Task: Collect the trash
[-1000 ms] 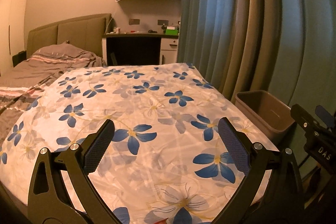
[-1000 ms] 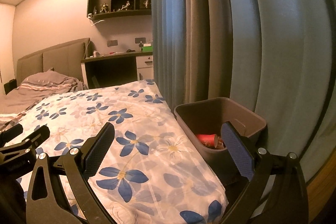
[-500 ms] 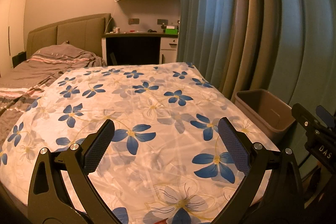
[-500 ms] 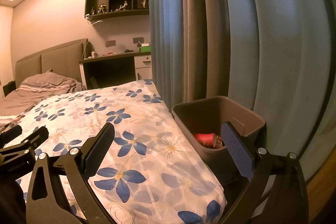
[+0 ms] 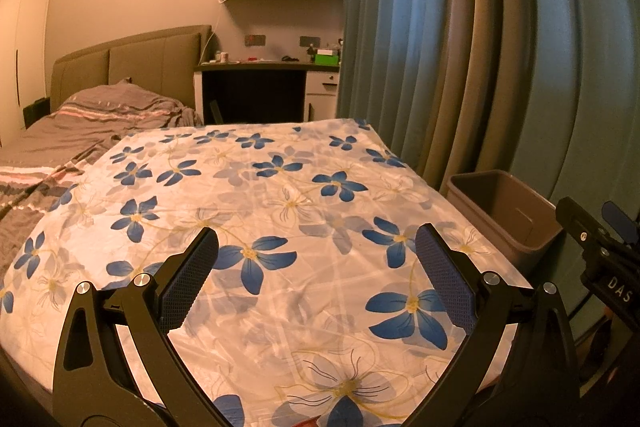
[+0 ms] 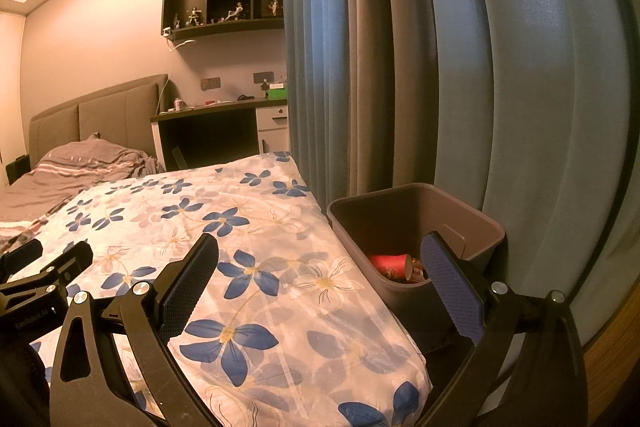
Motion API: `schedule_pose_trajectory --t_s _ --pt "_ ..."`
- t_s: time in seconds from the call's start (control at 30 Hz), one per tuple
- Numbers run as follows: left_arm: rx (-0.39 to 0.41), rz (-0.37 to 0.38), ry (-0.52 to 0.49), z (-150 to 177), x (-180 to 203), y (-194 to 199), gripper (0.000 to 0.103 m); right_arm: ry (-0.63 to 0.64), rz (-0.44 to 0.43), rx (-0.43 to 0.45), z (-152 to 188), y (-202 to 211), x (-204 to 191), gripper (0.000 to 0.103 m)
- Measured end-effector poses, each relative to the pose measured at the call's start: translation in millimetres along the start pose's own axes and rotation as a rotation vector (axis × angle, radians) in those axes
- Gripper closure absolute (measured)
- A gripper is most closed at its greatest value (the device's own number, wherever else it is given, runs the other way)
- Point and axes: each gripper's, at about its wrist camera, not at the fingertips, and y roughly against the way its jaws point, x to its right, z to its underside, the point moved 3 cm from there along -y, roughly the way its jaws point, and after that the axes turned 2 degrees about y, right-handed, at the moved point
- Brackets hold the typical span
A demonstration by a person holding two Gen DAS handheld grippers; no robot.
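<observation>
- Barely anything has moved since a second ago: both rigs drifted slightly, the bin sits a touch lower in the right view, and nothing new got picked up.
- Left gripper (image 5: 316, 267): jaws spread wide, nothing between them, hovering over the floral bedspread (image 5: 280, 195).
- Right gripper (image 6: 320, 267): jaws also wide apart and empty, straddling the bed's right edge, with its right finger overlapping the bin in the picture.
- Key relation: trash bin (image 6: 416, 195) stands on the floor between bed edge and curtain (image 6: 460, 67), ahead-right of the right gripper and further right of the left one, so the right arm is nearer.
- Bin contents: red paper cup (image 6: 390, 263) lying on its side, mouth facing right, plus some darker scraps beside it that I can't identify.
- From the left view I only see the bin (image 5: 504, 211) wall, not its contents.
- No loose trash on the visible bedspread; a red sliver at the left view's bottom edge is unclear, so I'd judge collection nearly done.
</observation>
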Motion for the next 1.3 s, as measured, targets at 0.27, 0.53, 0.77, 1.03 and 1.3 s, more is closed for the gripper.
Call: schedule_pose_trajectory --t_s 0.27,0.53,0.77,1.03,1.3 --pt "-0.001 0.0 0.001 0.2 0.3 -0.1 0.006 0.0 0.0 0.001 -0.2 -0.3 0.0 0.006" --pt "-0.001 0.0 0.001 0.3 0.7 -0.1 0.006 -0.001 0.0 0.0 -0.3 -0.1 0.6 0.006" --pt "-0.001 -0.001 0.001 -0.2 0.3 0.0 0.006 -0.001 0.0 -0.001 -0.5 -0.3 1.1 0.006" --pt "0.021 0.013 -0.009 1.9 4.3 2.2 0.006 -0.001 0.0 -0.001 -0.8 -0.2 0.9 0.006" --pt "0.006 0.035 -0.009 4.7 2.3 0.3 0.026 -0.003 0.0 0.004 2.2 0.4 1.9 0.006"
